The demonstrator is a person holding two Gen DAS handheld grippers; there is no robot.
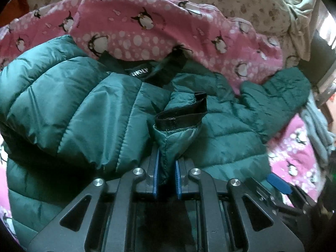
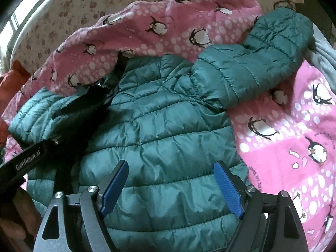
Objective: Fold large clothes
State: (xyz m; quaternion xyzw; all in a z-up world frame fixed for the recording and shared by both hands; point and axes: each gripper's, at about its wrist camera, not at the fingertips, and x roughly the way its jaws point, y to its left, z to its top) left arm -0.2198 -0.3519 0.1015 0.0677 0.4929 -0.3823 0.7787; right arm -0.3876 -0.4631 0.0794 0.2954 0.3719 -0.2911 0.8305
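Jaws of your left gripper (image 1: pixel 167 163) pinch the cuff (image 1: pixel 178 124) (black-edged) of the jacket (image 2: pixel 159 126); your right gripper (image 2: pixel 171 187) hangs apart over its quilted body, which lies on the blanket (image 2: pixel 294 147).

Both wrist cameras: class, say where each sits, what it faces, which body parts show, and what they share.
Left wrist: behind the left gripper, angled down at the cuff it pinches; no body shows.
Right wrist: behind the open right gripper, angled down over the jacket; a hand shows bottom left.
Shared: jacket, penguin blanket.
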